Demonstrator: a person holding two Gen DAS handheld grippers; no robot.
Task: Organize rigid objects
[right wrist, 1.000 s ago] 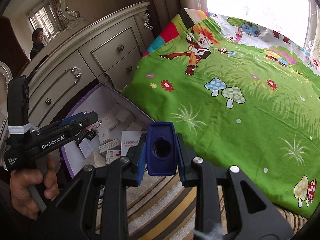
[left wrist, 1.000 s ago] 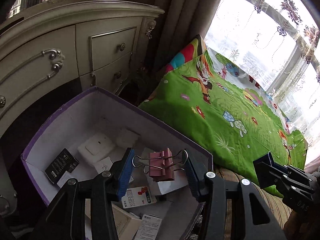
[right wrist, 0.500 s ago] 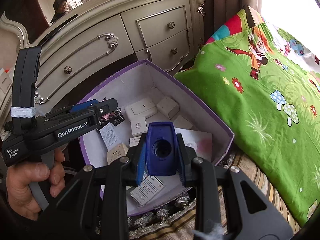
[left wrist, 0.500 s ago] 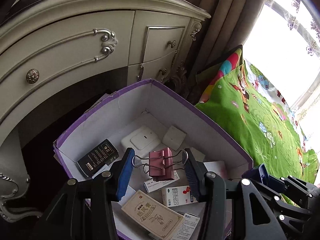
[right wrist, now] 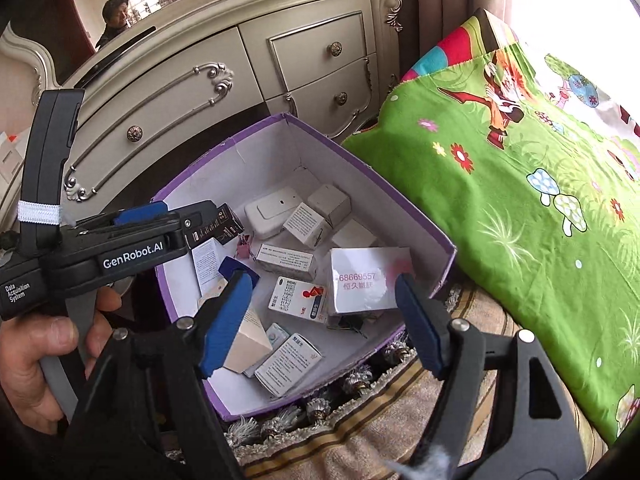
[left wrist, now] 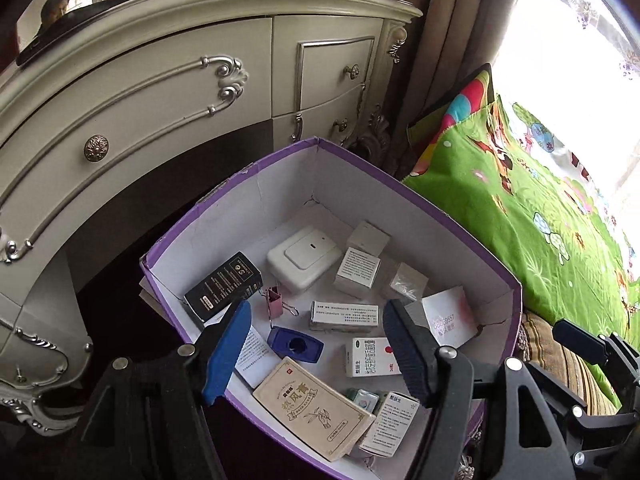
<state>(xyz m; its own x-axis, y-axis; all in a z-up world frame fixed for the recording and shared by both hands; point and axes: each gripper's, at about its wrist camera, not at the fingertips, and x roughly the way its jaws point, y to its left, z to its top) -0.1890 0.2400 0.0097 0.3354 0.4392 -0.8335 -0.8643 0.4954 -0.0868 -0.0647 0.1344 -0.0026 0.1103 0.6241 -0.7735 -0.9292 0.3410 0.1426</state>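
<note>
A purple-rimmed cardboard box with a white inside holds several small boxes. A pink binder clip lies on its floor near the left wall. A blue sharpener-like block lies just in front of it. My left gripper is open and empty above the box's near left corner; it also shows in the right wrist view. My right gripper is open and empty above the box's near edge.
A cream dresser with metal handles stands behind the box. A bed with a green cartoon cover lies to the right. A striped fringed cloth lies under the box. A white switch-like case and a black box lie among the contents.
Both grippers have opened. The pink binder clip has dropped from the left one and the blue block from the right one; both now lie in the box. Both views have moved over the box.
</note>
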